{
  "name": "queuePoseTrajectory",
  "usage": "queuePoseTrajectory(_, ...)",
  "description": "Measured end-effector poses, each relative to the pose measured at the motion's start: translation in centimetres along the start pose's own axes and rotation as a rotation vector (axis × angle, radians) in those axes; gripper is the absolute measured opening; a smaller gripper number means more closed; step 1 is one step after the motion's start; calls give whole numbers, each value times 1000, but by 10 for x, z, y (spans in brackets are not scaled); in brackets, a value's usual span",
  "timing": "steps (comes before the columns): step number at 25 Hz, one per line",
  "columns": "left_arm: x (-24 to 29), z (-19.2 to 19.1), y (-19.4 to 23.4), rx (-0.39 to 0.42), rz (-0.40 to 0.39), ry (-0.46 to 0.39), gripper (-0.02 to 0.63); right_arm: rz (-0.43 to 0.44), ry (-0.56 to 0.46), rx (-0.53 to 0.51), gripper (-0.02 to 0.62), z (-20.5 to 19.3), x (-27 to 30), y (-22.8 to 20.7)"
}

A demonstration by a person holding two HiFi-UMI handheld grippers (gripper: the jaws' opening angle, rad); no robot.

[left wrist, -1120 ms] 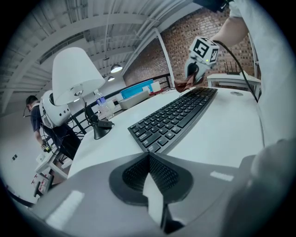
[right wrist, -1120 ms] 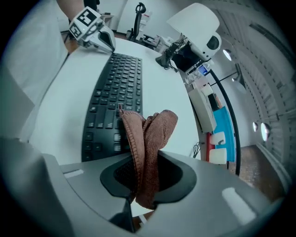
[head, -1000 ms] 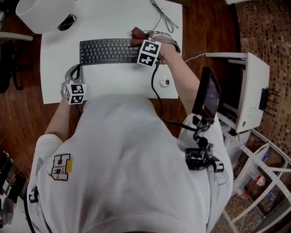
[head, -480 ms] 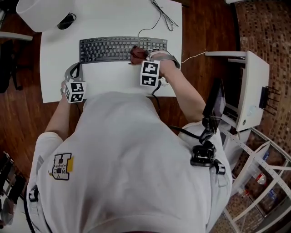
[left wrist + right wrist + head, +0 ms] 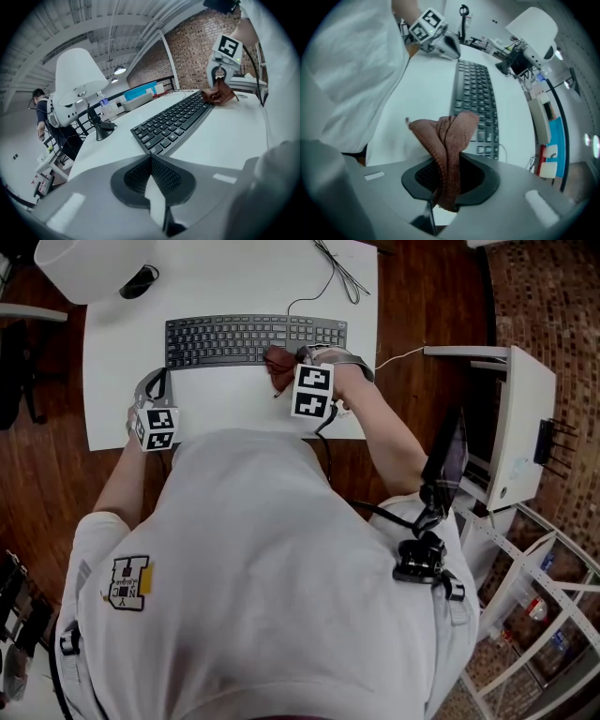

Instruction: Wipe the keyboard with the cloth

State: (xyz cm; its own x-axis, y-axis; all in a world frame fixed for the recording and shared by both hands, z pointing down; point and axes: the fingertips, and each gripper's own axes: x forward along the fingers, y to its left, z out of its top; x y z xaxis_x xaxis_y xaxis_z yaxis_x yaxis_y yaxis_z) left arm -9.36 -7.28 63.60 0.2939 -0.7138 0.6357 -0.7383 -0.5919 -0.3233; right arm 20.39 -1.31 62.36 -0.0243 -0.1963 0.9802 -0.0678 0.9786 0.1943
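the right claw (image 5: 446, 180) points steeply down and is pinching the brown cloth (image 5: 449, 138), which bunches up out of its jaws in thick folds. seen from above, the right claw (image 5: 287, 373) has the cloth (image 5: 278, 365) at the front edge of the black keyboard (image 5: 234, 340), right of the middle, part over the bottom key row and part over bare counter. whether it presses on the keys i cannot tell.

the left claw (image 5: 151, 176) is pressed together with nothing in it. it sits low at the front left of the counter, near the edge (image 5: 150, 395), well apart from the keyboard (image 5: 173, 123) and aimed along it.

around the keyboard there is room. a bare white strip of counter (image 5: 225, 404) runs between its front edge and the person's body, wide enough for the right claw to stand in. the keyboard's right end lies near the counter's right edge, and its left end leaves a wider margin. behind it the top lies open up to a thin black cable (image 5: 330, 270) that trails off the back.

at the far left corner stands a white domed device (image 5: 89, 268) with a black base (image 5: 139, 284) beside it. the counter is plain white, the floor (image 5: 42, 474) dark wood. a white cabinet (image 5: 521, 418) stands off to the right, and a brick wall (image 5: 197, 49) closes the room under a white beamed ceiling.
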Motion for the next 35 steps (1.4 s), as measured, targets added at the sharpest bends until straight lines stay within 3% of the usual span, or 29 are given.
queuePoseTrajectory(5,-4,4,0,-5,3,5,0,-272,8,97,85,6,-8,-107)
queuePoseTrajectory(7,-10,7,1,-5,4,6,0,-314,18,124,85,12,-7,-127)
queuePoseTrajectory(13,-15,8,2,-1,0,4,0,-239,66,53,84,21,6,-98)
queuePoseTrajectory(21,-4,5,2,4,-12,-3,0,-94,30,-54,84,34,4,-22)
queuePoseTrajectory(28,-16,6,2,-12,-12,-15,0,44,17,-83,84,41,-2,42)
queuePoseTrajectory(32,-15,9,3,-24,-27,-8,0,63,5,-52,84,41,-4,36)
queuePoseTrajectory(35,-11,14,4,-25,-41,2,0,13,-48,23,84,48,-14,-12)
